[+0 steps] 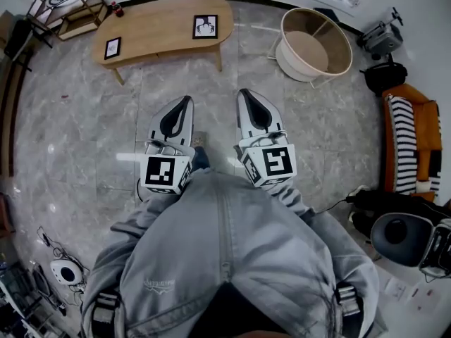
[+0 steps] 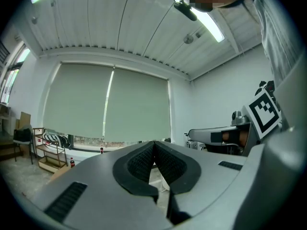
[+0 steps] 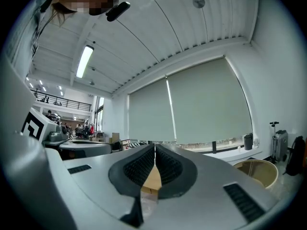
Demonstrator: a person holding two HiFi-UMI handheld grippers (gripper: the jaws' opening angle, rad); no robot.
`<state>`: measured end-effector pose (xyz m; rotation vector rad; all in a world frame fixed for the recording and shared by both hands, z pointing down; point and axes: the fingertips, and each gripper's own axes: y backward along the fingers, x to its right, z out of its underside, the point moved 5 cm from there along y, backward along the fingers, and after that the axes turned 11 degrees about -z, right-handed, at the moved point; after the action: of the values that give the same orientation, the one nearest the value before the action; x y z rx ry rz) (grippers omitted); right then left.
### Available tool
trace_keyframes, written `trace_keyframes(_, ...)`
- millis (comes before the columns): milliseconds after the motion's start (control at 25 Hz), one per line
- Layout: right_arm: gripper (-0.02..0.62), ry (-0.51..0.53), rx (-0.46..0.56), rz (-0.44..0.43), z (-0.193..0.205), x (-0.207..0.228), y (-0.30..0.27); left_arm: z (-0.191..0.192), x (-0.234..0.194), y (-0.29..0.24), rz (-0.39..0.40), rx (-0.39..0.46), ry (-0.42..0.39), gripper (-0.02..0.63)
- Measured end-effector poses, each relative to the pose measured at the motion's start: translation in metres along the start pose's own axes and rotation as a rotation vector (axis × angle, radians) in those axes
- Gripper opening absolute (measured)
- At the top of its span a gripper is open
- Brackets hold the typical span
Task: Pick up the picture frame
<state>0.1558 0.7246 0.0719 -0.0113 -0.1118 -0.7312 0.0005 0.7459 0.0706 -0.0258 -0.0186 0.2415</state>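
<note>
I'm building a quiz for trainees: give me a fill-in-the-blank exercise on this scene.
The wooden table carries ___ picture frames. The larger frame stands to the ___ of the smaller frame in the head view. The left tongs and right tongs are both ___, holding nothing.
Missing: two; right; shut.

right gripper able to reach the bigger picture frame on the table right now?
Probably not yet: the right gripper is shut and well short of the picture frame on the table. Only floor lies between.

On the surface (image 1: 158, 30) a picture frame (image 1: 205, 26) lies right of a second frame (image 1: 112, 48); a basket (image 1: 294, 63) stands right of the surface.
</note>
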Motion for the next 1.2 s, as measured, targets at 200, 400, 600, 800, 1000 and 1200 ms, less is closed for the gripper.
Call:
trace_keyframes(200, 0.032, 0.019, -0.01, 0.002, -0.006, 0.021, -0.083, -0.008, -0.056, -0.073, 0.018, 0.026, 0.015, 0.018)
trace_keyframes(400, 0.032, 0.013, -0.028, 0.02, -0.004, 0.038, -0.148, -0.006, -0.104, -0.129, 0.044, 0.018, 0.028, 0.018)
trace_keyframes(600, 0.033, 0.009, -0.037, 0.061, -0.003, 0.053, -0.2, -0.008, -0.147, -0.175, 0.062, 0.009, 0.038, 0.018)
trace_keyframes(800, 0.032, 0.001, -0.057, 0.126, 0.002, 0.061, -0.222, -0.004, -0.168, -0.207, 0.127, 0.02, 0.047, 0.018)
trace_keyframes(1000, 0.032, -0.001, -0.076, 0.16, 0.006, 0.072, -0.23, 0.003, -0.174, -0.216, 0.138, -0.005, 0.064, 0.018)
trace_keyframes(1200, 0.034, -0.006, -0.066, 0.148, 0.002, 0.073, -0.239, 0.001, -0.187, -0.219, 0.111, -0.002, 0.069, 0.018)
